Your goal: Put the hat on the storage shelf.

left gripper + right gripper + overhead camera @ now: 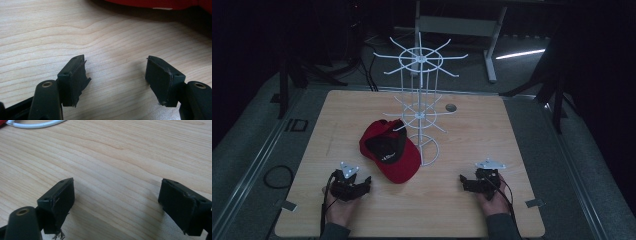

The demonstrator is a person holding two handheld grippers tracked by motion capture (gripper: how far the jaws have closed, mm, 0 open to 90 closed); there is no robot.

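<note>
Red cap (392, 159) beside white wire rack (421, 107)

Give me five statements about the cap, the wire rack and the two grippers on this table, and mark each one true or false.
1. The red cap hangs from a hook of the rack. False: it lies on the table beside the white wire rack.
2. The left gripper is open. True.
3. The right gripper holds the cap. False: its jaws stand apart over bare wood.
4. The rack stands upright. True.
5. The cap is blue. False: it is red with a dark inside.
</note>
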